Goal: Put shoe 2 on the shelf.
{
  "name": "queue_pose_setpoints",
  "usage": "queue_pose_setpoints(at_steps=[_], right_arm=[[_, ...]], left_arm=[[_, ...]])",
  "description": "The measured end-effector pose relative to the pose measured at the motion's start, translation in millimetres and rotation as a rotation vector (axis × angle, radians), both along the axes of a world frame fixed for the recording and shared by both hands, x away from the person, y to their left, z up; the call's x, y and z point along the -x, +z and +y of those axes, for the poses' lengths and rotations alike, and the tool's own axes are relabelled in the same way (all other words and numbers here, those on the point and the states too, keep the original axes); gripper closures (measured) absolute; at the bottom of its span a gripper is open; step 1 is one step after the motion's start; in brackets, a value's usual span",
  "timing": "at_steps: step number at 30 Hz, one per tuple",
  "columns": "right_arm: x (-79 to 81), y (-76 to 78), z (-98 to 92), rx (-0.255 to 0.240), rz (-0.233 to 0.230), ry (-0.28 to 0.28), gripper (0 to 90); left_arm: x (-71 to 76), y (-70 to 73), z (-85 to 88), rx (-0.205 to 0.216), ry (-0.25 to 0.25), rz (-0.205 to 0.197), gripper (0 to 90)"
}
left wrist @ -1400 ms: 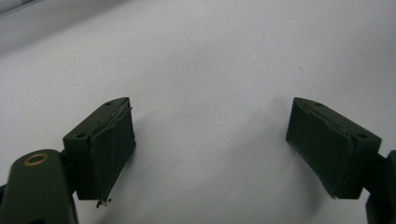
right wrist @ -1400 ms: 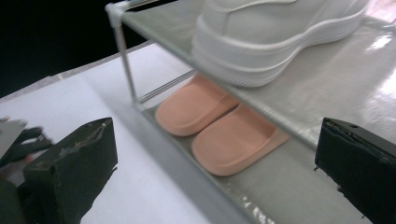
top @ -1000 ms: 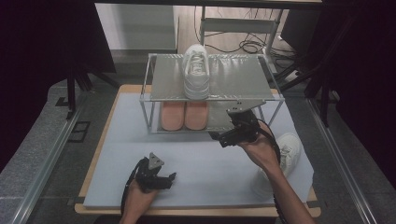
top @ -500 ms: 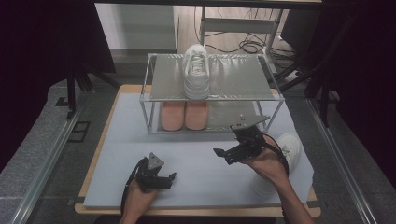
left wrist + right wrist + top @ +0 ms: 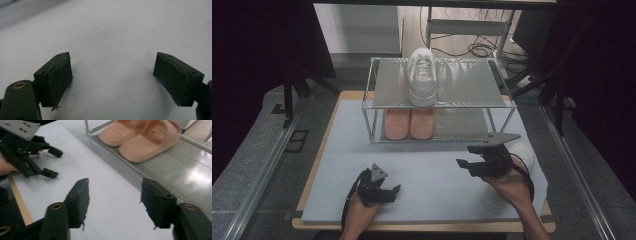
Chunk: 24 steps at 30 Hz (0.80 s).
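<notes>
My left gripper (image 5: 394, 194) rests low over the white table mat (image 5: 432, 170) near the front edge, open, with bare mat between its pads (image 5: 112, 75). Farther right, my right gripper (image 5: 466, 156) hovers in front of the metal shoe rack (image 5: 507, 102) and points left. Its jaws (image 5: 113, 200) have just been closing, stand partly apart, and nothing is between them. Peach slippers (image 5: 142, 140) sit on the rack's lower shelf. One white sneaker (image 5: 422, 75) stands on the top shelf. Another white sneaker (image 5: 523, 152) lies on the mat, partly hidden behind the right hand.
The right gripper view shows the left gripper (image 5: 55, 163) farther off, near the table's wooden edge (image 5: 20, 200). Metal rails (image 5: 257, 175) run along both sides of the table. Cables lie on the floor (image 5: 482, 50) behind the rack.
The right gripper has drawn back from the rack's front toward the person and sunk a little, and its jaws have narrowed. The left gripper has not moved.
</notes>
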State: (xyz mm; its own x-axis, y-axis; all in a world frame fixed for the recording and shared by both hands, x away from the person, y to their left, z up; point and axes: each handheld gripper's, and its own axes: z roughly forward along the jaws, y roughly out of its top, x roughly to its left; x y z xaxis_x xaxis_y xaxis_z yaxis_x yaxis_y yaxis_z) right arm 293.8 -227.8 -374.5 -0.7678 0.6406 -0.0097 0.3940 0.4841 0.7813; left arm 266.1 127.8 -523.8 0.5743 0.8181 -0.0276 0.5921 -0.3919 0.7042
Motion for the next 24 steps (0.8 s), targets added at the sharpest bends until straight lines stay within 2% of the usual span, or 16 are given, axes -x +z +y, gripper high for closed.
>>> queue_pose_setpoints(at_steps=[12, 24], right_arm=[[8.4, -6.8, -60.2, -0.025, -0.006, -0.144, 69.4], [16.2, -22.9, -126.1, -0.051, -0.014, -0.339, 88.5]], left_arm=[[-0.1, -0.1, -0.1, 0.001, 0.001, -0.001, 15.3], [-0.1, -0.2, -0.1, 0.0, 0.001, -0.002, 15.3]])
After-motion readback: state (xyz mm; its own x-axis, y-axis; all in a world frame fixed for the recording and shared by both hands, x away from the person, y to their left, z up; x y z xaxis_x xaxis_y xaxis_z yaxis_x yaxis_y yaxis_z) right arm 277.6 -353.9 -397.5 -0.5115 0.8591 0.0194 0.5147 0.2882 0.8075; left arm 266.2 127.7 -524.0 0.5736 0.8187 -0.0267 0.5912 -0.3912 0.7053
